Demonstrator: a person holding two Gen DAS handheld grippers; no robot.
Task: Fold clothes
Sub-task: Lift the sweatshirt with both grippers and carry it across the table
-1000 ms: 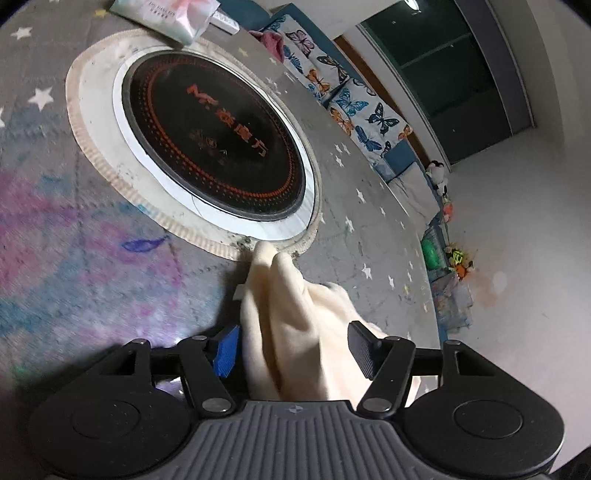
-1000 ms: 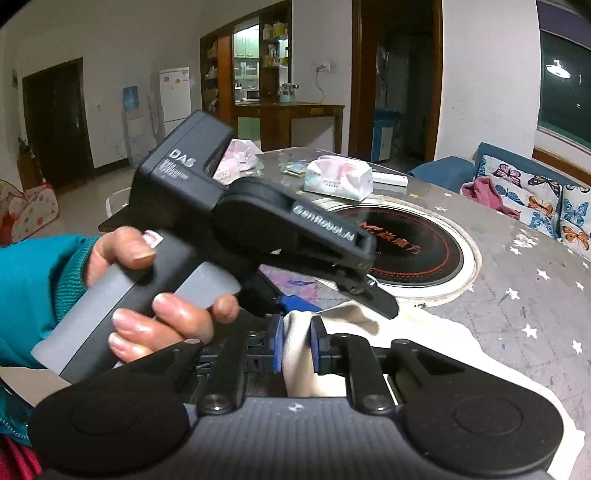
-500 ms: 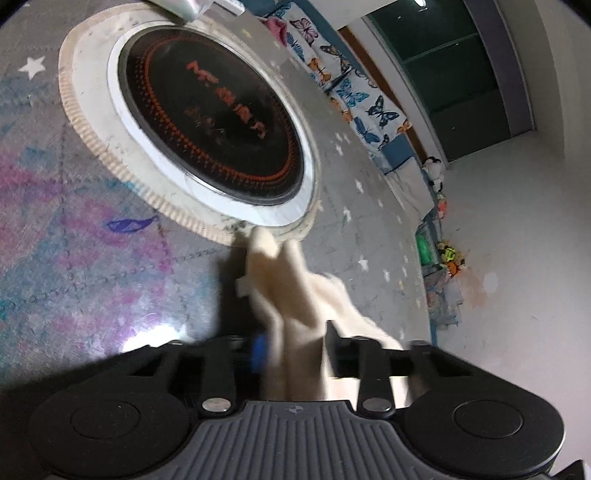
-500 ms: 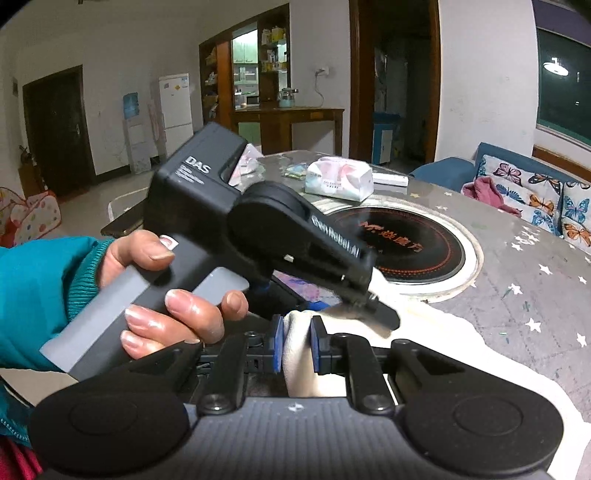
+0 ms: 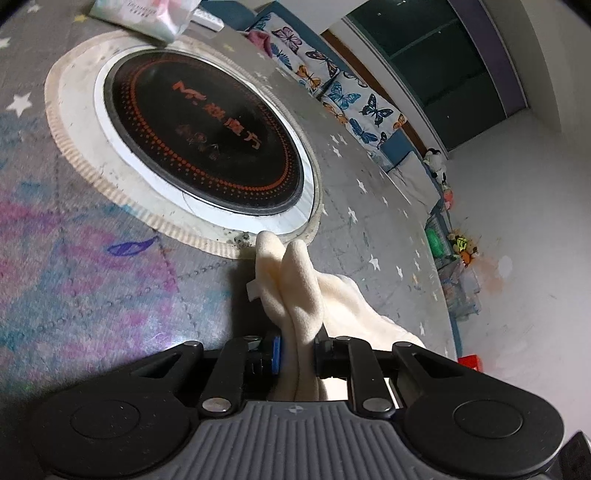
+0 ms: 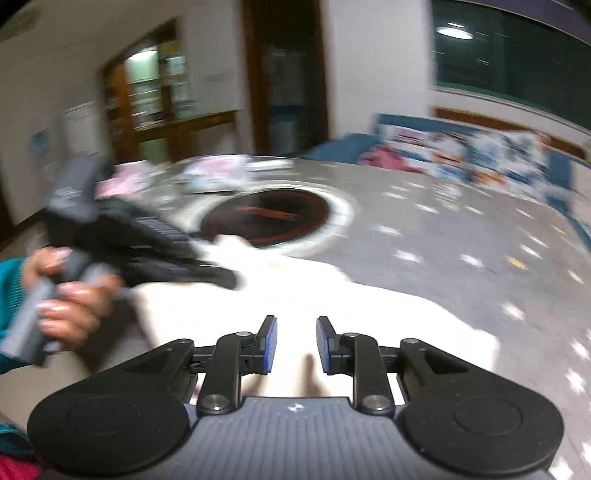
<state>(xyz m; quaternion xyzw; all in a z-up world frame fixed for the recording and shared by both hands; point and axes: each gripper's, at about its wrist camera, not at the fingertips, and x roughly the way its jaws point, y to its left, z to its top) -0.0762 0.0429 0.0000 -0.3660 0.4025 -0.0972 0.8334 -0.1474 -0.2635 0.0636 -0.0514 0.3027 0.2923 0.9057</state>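
Observation:
A cream cloth [image 5: 291, 280] lies on the grey star-patterned table [image 5: 369, 206], its bunched fold standing up just short of the cooktop ring. My left gripper [image 5: 297, 343] is shut on that fold, both pads pressing the fabric. In the blurred right wrist view the same cloth [image 6: 332, 302] spreads flat across the table. My right gripper [image 6: 295, 343] hovers over it with its jaws opening and nothing between the blue pads [image 6: 269, 343]. A hand [image 6: 70, 310] in a teal sleeve holds the left tool at the far left.
A round black induction cooktop [image 5: 207, 147] with a white ring is set into the table beyond the cloth. A tissue pack [image 5: 147, 14] lies behind it. A sofa with butterfly cushions [image 5: 351, 96] runs past the table's far edge, and toys [image 5: 461, 247] litter the floor.
My left jaws closed from wide apart onto the cloth fold. My right jaws let go of the fold they pinched and swung right, away from the left tool.

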